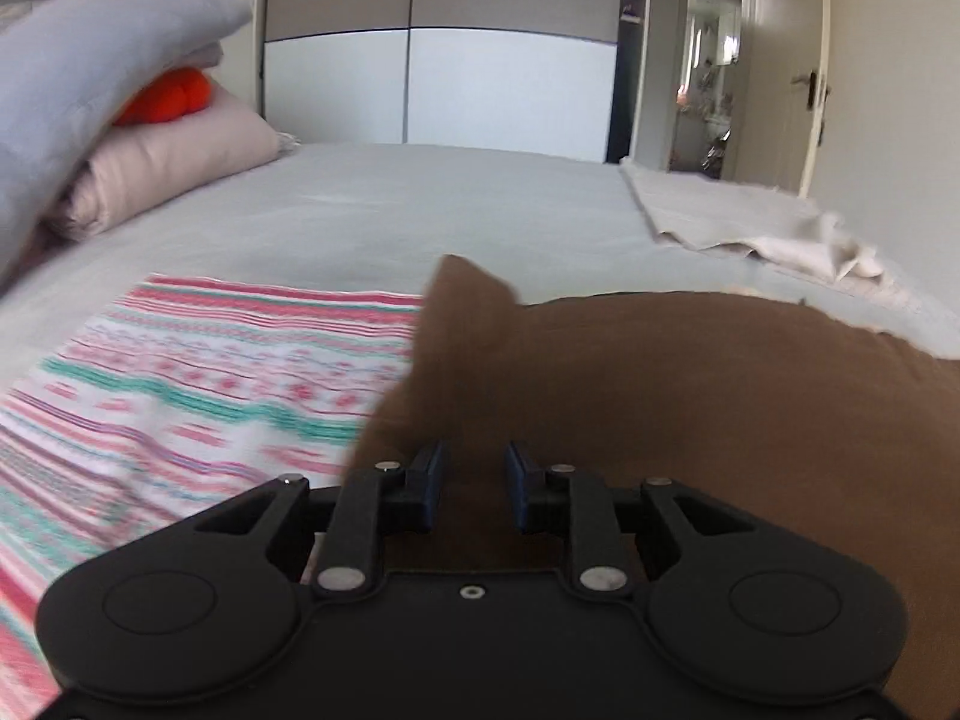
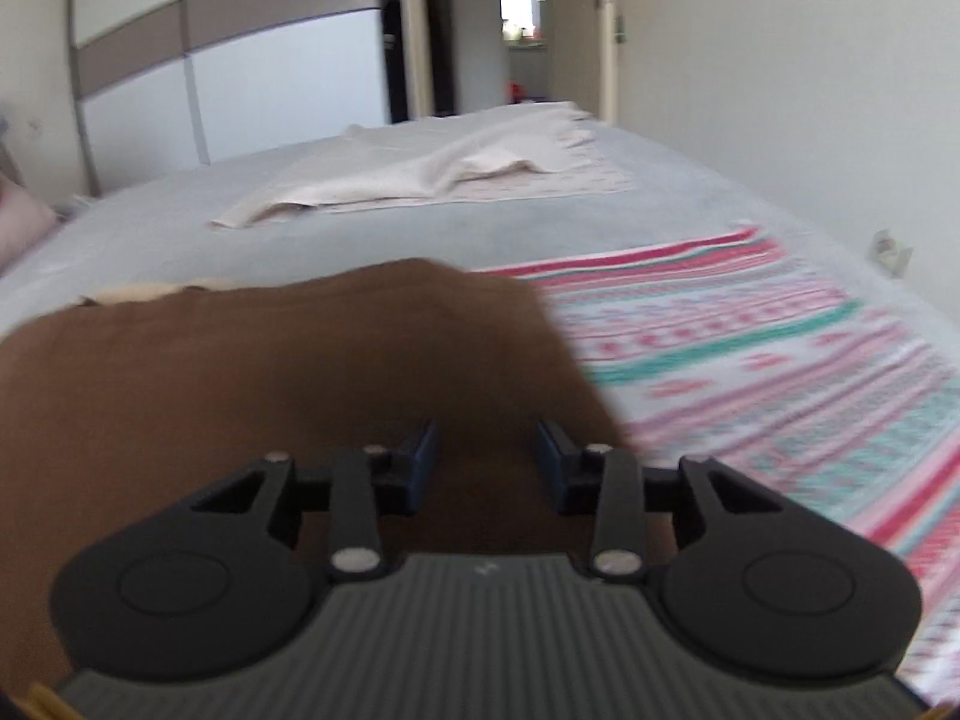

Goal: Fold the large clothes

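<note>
A large brown garment [image 1: 690, 396] lies raised over a pink, white and teal patterned cloth [image 1: 180, 384] on the bed. My left gripper [image 1: 474, 462] has its blue pads apart with brown cloth between and over them. In the right wrist view the brown garment [image 2: 270, 372] drapes over my right gripper [image 2: 487, 441], whose pads also stand apart with cloth between them. The fingertips are hidden by the fabric in both views. The patterned cloth [image 2: 780, 372] spreads to the right.
A cream cloth [image 2: 420, 171] lies spread at the far side of the grey bed [image 1: 390, 210]. Folded pink bedding [image 1: 180, 162], an orange item [image 1: 165, 97] and a grey pillow [image 1: 90, 72] are stacked at left. A wardrobe [image 1: 438, 42] and an open door [image 2: 591, 30] stand beyond.
</note>
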Motion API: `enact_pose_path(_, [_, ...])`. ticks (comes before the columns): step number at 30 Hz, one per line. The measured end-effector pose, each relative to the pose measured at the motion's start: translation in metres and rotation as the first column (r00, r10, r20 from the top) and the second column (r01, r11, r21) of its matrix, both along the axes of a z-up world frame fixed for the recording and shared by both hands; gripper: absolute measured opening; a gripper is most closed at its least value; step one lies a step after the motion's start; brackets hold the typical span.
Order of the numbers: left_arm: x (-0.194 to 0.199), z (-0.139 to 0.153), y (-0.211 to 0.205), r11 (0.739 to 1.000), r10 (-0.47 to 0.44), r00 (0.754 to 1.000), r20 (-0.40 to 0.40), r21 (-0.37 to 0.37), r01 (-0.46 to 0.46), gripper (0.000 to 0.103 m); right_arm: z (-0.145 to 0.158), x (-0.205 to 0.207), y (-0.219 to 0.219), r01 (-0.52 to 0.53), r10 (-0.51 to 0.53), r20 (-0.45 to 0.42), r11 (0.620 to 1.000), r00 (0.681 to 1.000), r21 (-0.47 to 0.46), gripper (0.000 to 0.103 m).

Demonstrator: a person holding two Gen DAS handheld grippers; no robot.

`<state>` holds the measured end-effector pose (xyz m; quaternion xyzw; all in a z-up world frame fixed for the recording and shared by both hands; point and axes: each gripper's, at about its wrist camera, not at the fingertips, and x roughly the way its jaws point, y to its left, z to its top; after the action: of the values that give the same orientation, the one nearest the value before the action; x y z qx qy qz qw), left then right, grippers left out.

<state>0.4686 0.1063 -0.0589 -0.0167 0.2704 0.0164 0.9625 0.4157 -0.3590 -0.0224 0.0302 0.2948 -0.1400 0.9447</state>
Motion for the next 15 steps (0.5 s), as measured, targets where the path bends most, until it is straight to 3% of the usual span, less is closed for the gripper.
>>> enact_pose_path(2, [-0.018, 0.014, -0.009, 0.999, 0.002, 1.000, 0.009, 0.047, -0.003, 0.023, 0.009, -0.016, -0.004, 0.030, -0.030, 0.000, 0.999, 1.000, -0.025, 0.040])
enact_pose_path(5, [-0.053, 0.030, -0.034, 0.993, -0.112, 0.993, 0.028, -0.038, 0.113, 0.023, 0.025, -0.048, 0.011, -0.020, 0.018, 0.049, 0.999, 0.999, 0.050, 0.041])
enact_pose_path(10, [-0.106, 0.027, -0.099, 0.950, -0.298, 0.954, 0.029, -0.095, 0.299, 0.026, 0.025, -0.082, 0.079, -0.177, 0.173, 0.062, 0.982, 0.983, 0.063, 0.041])
enact_pose_path(13, [-0.119, 0.005, -0.107, 0.952, -0.291, 0.957, -0.004, -0.100, 0.290, 0.026, 0.010, -0.093, 0.096, -0.178, 0.178, 0.015, 0.982, 0.984, 0.059, 0.041])
enact_pose_path(15, [-0.127, -0.008, -0.098, 0.971, -0.235, 0.972, 0.018, -0.042, 0.235, 0.026, 0.001, -0.100, 0.088, -0.136, 0.137, -0.010, 0.989, 0.991, 0.065, 0.041])
